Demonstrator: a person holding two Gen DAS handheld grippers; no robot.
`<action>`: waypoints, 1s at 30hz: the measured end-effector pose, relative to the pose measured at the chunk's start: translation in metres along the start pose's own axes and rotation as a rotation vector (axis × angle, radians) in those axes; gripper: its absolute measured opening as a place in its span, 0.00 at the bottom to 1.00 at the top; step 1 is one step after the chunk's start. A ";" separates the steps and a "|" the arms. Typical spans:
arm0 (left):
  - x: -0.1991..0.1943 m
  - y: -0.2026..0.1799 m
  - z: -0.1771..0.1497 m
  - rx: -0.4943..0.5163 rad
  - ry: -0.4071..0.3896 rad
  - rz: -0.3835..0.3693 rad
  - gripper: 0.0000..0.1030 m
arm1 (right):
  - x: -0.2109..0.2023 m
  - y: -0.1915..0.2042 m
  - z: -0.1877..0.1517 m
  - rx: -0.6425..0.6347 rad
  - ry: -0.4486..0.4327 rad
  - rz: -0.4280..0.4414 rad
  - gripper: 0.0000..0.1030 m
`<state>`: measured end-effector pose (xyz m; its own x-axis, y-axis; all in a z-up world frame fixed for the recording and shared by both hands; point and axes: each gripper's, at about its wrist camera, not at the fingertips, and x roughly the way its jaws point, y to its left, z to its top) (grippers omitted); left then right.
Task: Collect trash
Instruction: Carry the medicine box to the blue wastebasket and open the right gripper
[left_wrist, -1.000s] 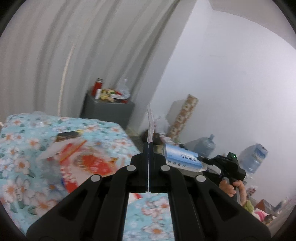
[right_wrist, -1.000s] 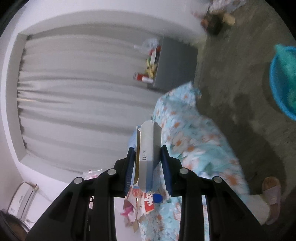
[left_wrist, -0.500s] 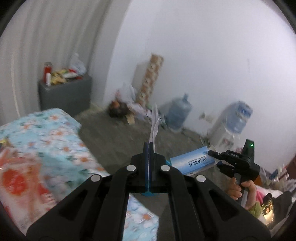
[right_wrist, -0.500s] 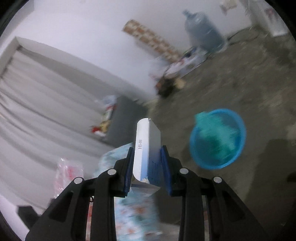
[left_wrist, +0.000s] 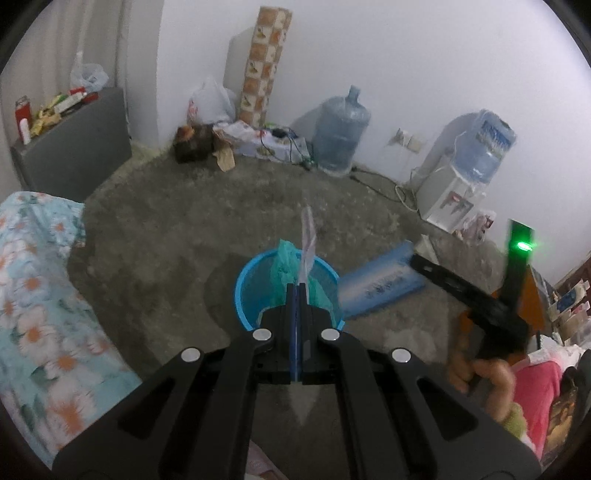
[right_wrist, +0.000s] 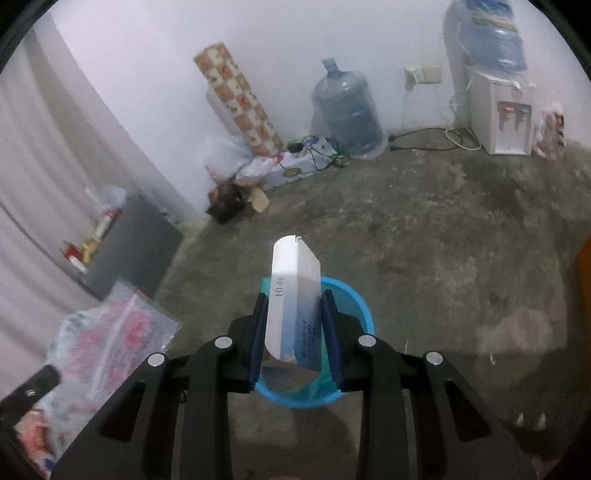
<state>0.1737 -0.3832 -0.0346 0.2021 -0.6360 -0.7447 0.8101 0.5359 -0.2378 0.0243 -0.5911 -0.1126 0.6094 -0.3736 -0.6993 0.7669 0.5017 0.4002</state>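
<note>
A blue round bin (left_wrist: 245, 291) lined with a green bag stands on the grey floor; it also shows in the right wrist view (right_wrist: 360, 306). My left gripper (left_wrist: 297, 295) is shut on a thin clear plastic wrapper (left_wrist: 307, 240), held above the bin. My right gripper (right_wrist: 295, 314) is shut on a white and blue carton (right_wrist: 293, 291) directly above the bin. In the left wrist view the carton (left_wrist: 380, 284) and right gripper (left_wrist: 412, 261) hover at the bin's right side.
A bed with floral cover (left_wrist: 40, 295) is at left. A grey cabinet (left_wrist: 74, 147) with clutter, a patterned roll (left_wrist: 264, 62), bags, a water jug (left_wrist: 343, 129) and a dispenser (left_wrist: 454, 184) line the far wall. Cables run along the floor.
Both grippers swung from the bed toward the floor and now sit over the blue bin, each still holding its item.
</note>
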 end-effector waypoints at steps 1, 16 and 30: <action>0.004 0.001 -0.001 0.003 0.004 0.003 0.00 | 0.019 0.002 0.000 -0.017 0.010 -0.016 0.28; 0.053 0.039 0.005 -0.043 0.095 0.057 0.00 | 0.276 -0.001 -0.076 -0.188 0.445 -0.189 0.27; 0.123 0.014 0.010 -0.021 0.196 0.044 0.00 | 0.194 -0.084 -0.034 0.078 0.339 -0.087 0.65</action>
<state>0.2148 -0.4592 -0.1232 0.1243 -0.4931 -0.8611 0.7906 0.5736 -0.2143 0.0714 -0.6791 -0.3015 0.4491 -0.1255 -0.8846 0.8341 0.4136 0.3648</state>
